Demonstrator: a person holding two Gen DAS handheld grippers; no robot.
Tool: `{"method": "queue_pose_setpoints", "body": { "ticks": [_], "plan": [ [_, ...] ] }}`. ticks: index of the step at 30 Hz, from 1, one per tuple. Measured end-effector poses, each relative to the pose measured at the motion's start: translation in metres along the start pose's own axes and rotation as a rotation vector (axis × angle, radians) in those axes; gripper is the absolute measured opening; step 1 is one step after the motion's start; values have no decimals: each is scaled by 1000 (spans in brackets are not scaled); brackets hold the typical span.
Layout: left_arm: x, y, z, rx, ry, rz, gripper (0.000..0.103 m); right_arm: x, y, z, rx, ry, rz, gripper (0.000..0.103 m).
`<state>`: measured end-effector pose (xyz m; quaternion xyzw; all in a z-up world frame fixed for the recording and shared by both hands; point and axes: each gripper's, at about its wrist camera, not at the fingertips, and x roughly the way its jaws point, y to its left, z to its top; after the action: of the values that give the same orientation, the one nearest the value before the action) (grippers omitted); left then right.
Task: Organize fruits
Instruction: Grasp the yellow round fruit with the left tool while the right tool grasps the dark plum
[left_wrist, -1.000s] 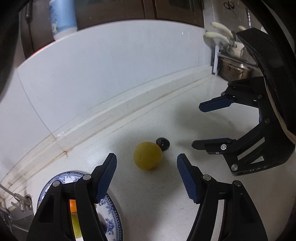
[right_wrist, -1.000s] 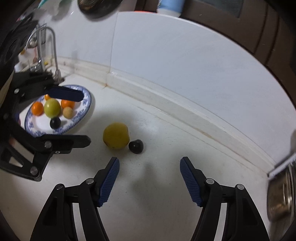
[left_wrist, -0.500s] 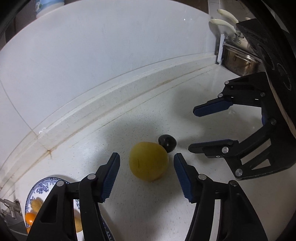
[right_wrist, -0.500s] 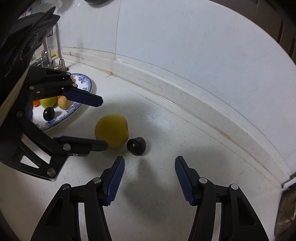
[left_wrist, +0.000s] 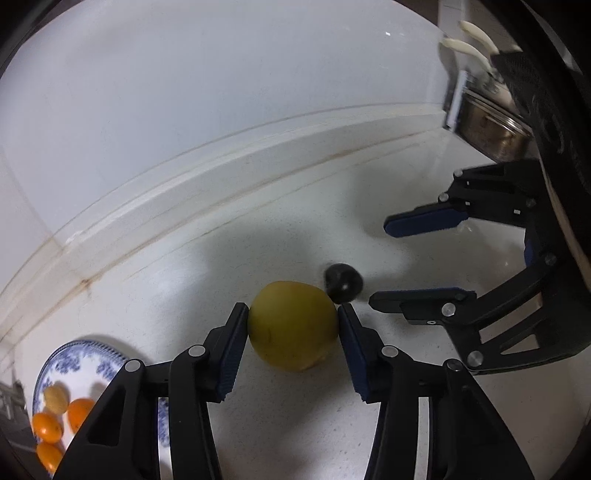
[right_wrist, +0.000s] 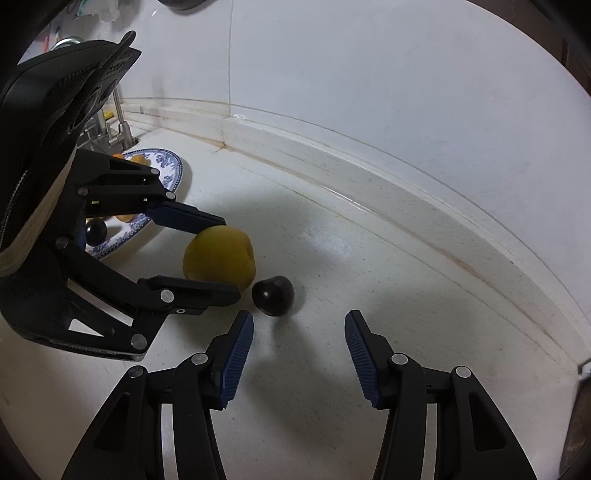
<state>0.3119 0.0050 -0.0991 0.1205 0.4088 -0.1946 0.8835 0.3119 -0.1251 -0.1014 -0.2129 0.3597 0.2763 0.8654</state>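
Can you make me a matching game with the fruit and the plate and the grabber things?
Things:
1. yellow fruit
2. dark fruit
3. plate
4. right gripper

States:
A. holds small orange fruits
B. open, nothing between its fingers
C. between the left gripper's pads
D. loose on the counter, beside the yellow fruit

Pairs: 1-C, 2-D, 3-A, 4-B

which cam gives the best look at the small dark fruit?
Right wrist view: the dark fruit lies whole and unobstructed on the counter, beside the yellow fruit. In the left wrist view the dark fruit is blurred and partly hidden behind the yellow fruit.
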Motion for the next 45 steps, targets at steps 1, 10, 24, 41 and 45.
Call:
{"method": "queue_pose_setpoints", "body": {
  "ticks": [1, 10, 24, 41, 45],
  "plan": [
    [-2, 2, 0, -13, -2, 12, 48, 1, 0, 1, 2, -2, 4, 53],
    [-39, -2, -4, -45, -57, 123, 48, 18, 4, 11, 37, -7, 49, 50],
    [-58, 1, -23, -156, -55, 132, 48, 27, 16, 17, 60, 0, 47, 30],
    [-101, 16, -47, -241, -125, 136, 48, -36, 52, 16, 96, -111, 32, 29],
    [-120, 18, -59, -262, -150, 142, 48, -55, 68, 17, 99, -151, 37, 29]
  ]
}}
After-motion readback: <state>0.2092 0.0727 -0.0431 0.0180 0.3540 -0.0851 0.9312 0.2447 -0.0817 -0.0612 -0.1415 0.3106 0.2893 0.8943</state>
